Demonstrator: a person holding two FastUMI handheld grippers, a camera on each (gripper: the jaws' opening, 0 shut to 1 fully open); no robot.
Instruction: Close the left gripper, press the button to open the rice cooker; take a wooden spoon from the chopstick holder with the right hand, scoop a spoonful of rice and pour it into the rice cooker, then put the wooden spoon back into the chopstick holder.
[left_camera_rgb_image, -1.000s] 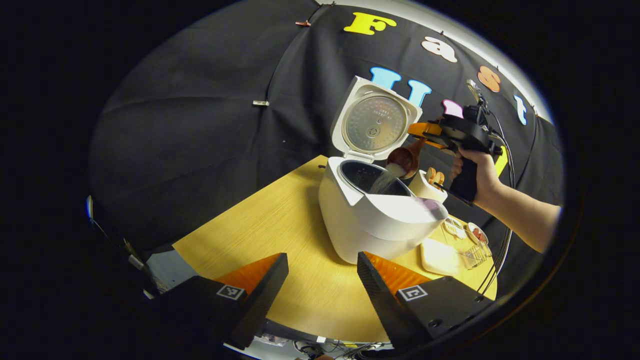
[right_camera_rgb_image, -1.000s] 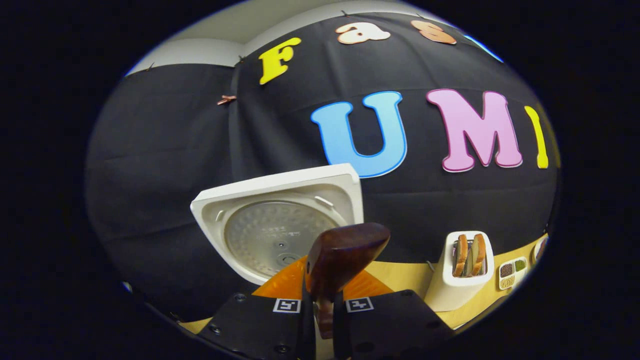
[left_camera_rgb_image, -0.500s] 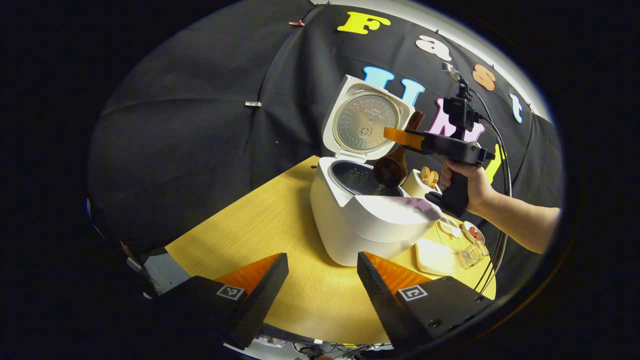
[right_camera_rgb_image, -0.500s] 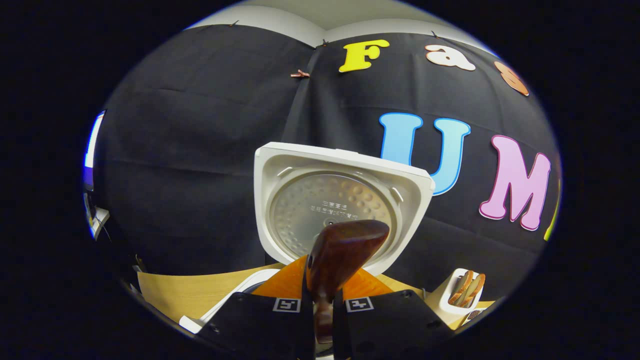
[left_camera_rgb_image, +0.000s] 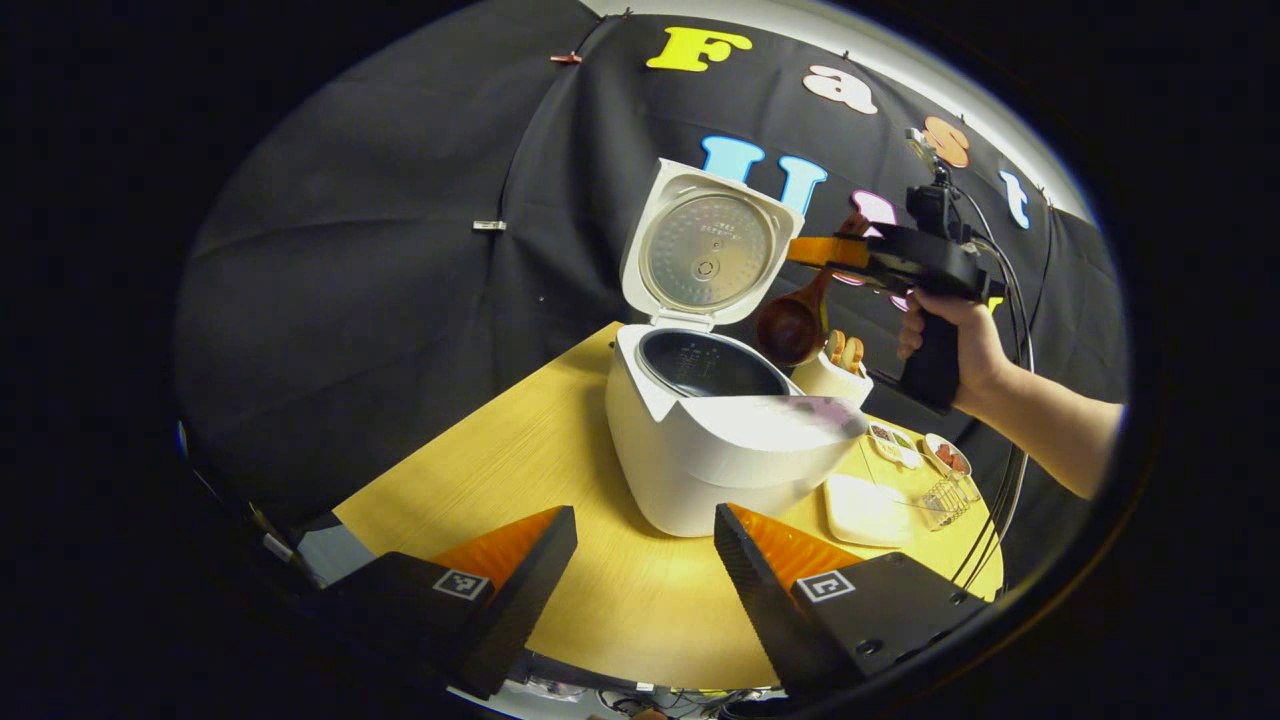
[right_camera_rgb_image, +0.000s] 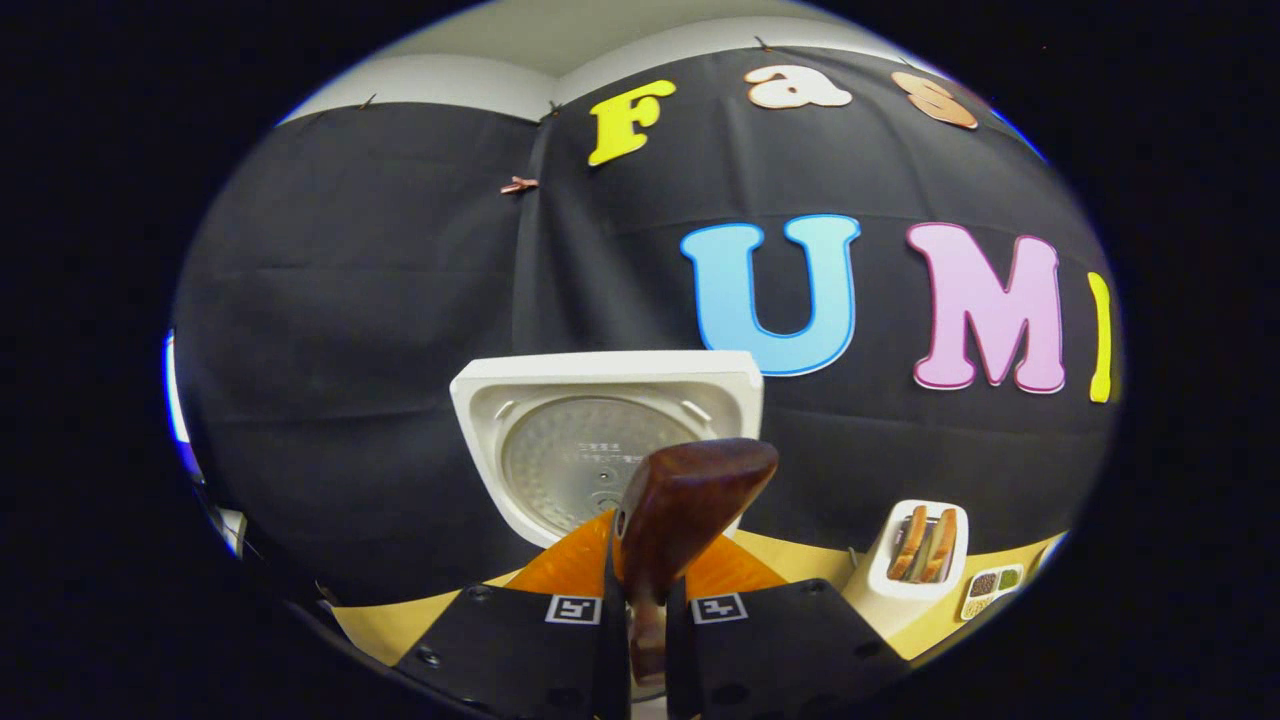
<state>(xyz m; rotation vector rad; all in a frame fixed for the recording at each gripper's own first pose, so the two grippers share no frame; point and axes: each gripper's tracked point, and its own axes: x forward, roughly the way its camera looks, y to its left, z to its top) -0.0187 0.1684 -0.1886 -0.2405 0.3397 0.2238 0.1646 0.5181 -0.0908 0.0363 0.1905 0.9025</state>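
Since the earlier frame the spoon (left_camera_rgb_image: 792, 325) has been lifted clear of the cooker (left_camera_rgb_image: 715, 420), right of its raised lid (left_camera_rgb_image: 708, 250); it is clamped in the right gripper (right_camera_rgb_image: 648, 625); the left gripper (left_camera_rgb_image: 640, 560) is held spread, empty, before the cooker on the counter (left_camera_rgb_image: 520, 450).

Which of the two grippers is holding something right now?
The right gripper: its fingers clamp the wooden spoon by the handle. The left gripper is open and empty.
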